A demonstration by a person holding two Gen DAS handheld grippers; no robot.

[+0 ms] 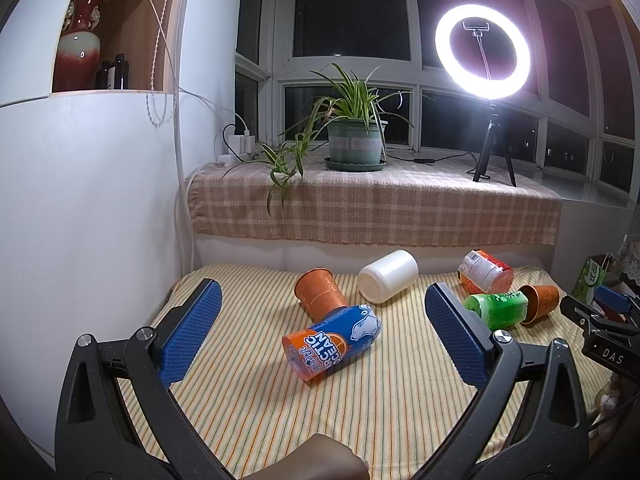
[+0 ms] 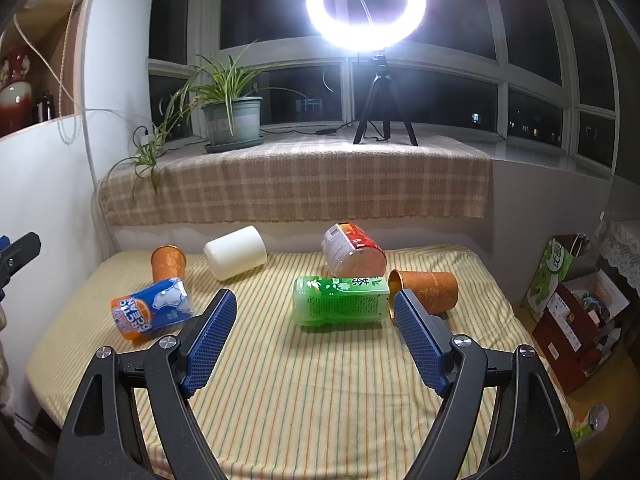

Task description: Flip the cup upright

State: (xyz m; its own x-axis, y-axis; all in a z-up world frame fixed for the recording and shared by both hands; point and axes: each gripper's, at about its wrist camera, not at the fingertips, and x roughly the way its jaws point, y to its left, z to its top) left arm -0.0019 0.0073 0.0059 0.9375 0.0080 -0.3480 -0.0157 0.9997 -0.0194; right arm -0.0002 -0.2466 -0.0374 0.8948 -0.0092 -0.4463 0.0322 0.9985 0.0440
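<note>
Several cups lie on their sides on the striped table (image 1: pixel 280 420). A blue and orange Arctic Ocean cup (image 1: pixel 332 344) lies between and just beyond my open left gripper (image 1: pixel 320 312). Behind it lie an orange cup (image 1: pixel 320 292) and a white cup (image 1: pixel 388 276). A green cup (image 2: pixel 340 300) lies just ahead of my open right gripper (image 2: pixel 314 312). An orange cup (image 2: pixel 428 290) lies behind my right finger, and a red and white cup (image 2: pixel 354 250) lies beyond the green one. Both grippers are empty.
A windowsill under a checked cloth (image 1: pixel 376 208) runs behind the table, with a potted plant (image 1: pixel 354 140) and a ring light on a tripod (image 1: pixel 484 52). A white cabinet wall (image 1: pixel 80 220) stands at the left. Boxes (image 2: pixel 576 304) stand on the floor at the right.
</note>
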